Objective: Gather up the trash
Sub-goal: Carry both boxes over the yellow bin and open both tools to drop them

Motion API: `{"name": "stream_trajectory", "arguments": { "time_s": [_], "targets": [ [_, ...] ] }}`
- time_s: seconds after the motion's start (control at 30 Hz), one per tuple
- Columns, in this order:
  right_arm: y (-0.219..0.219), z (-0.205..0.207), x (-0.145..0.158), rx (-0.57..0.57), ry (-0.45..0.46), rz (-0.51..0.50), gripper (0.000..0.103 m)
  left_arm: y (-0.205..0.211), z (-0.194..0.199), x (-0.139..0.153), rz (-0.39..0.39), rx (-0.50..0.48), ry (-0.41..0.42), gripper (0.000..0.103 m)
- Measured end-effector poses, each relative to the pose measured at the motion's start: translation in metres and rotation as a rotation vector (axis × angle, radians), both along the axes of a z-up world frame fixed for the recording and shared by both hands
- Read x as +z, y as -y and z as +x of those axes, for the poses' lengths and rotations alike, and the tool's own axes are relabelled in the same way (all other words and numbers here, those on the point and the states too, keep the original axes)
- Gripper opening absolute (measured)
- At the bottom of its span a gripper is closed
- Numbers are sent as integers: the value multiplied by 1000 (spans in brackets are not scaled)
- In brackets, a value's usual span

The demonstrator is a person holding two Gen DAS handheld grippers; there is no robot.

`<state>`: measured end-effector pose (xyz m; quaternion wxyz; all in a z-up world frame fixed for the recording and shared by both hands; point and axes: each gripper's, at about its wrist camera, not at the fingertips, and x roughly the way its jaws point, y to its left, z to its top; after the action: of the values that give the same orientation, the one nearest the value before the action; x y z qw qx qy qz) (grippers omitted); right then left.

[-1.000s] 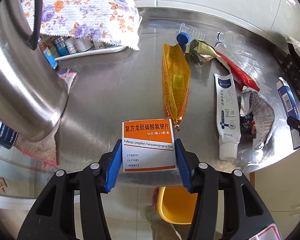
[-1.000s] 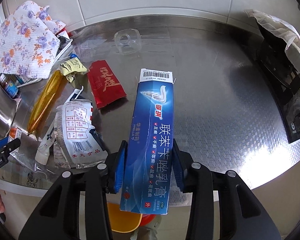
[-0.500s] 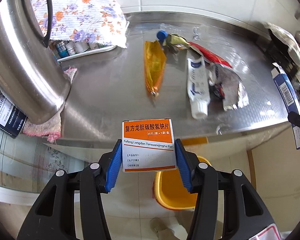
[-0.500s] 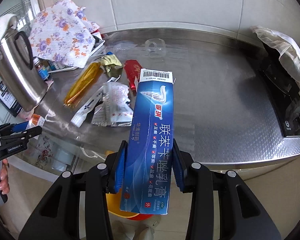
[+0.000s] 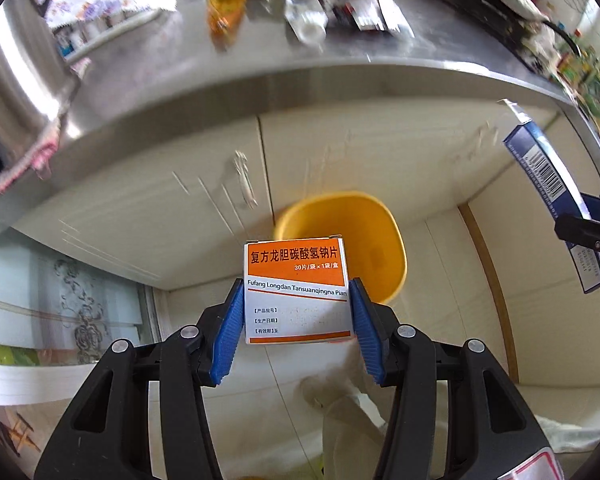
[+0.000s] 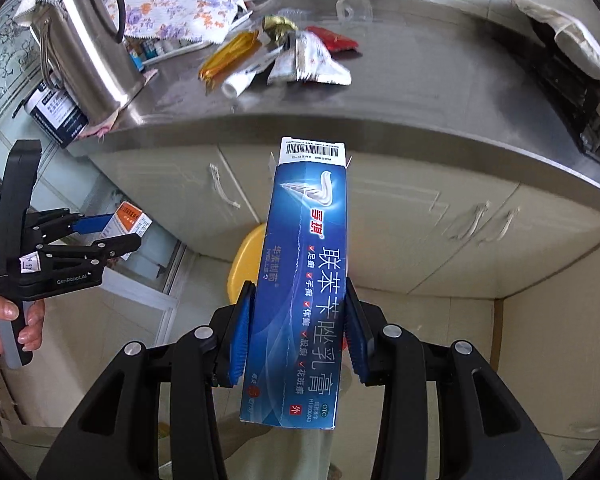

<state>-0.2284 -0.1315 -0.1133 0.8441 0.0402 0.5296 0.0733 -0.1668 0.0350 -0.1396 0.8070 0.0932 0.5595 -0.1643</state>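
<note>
Yellow bin (image 5: 364,236) below two gripped boxes

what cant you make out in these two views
- Inside of the yellow bin: left wrist view blurred, right wrist view blocked by the blue carton.
- Trash left on the counter: motion-blurred in the left wrist view.
- Small print on the orange-and-white box: too faint to read.
</note>
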Motion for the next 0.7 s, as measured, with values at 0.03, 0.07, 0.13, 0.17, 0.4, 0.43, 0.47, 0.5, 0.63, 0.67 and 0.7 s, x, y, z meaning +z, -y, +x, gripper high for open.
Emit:
{"name": "stream_trajectory", "arguments": {
  "time_s": [0.03,0.07,0.13,0.17,0.4,0.43,0.47,0.5,0.63,0.67,0.7],
  "targets": [
    [-3,-3,-8,13,-20,-2,43,2,-3,-9,-9,-23,-21,51],
    [-5,-4,-17,26,-42,-2,43,4,-2,-16,-5,-41,-35,51],
    [-7,-4,-32,59,-79,22,43,11,0,-31,-3,-97,-64,51],
    [-7,-3,-41,78,-99,23,43,14,2,-37,-3,-121,-71,51],
    [-2,37,-111,177,-252,54,43,41,33,-103,-9,-266,-189,51],
    [0,44,-122,179,-276,56,43,45,39,-117,-4,-271,-218,51],
    [0,51,-131,184,-293,57,43,48,46,-127,2,-273,-242,51],
    [-1,58,-141,193,-312,58,43,51,50,-137,8,-274,-261,51],
    [-10,84,-187,225,-388,39,43,59,71,-174,34,-257,-328,51],
    [-13,90,-196,232,-402,37,43,60,75,-181,41,-256,-338,51],
    [-15,96,-207,235,-416,29,43,58,74,-186,45,-256,-346,51]
  ]
}}
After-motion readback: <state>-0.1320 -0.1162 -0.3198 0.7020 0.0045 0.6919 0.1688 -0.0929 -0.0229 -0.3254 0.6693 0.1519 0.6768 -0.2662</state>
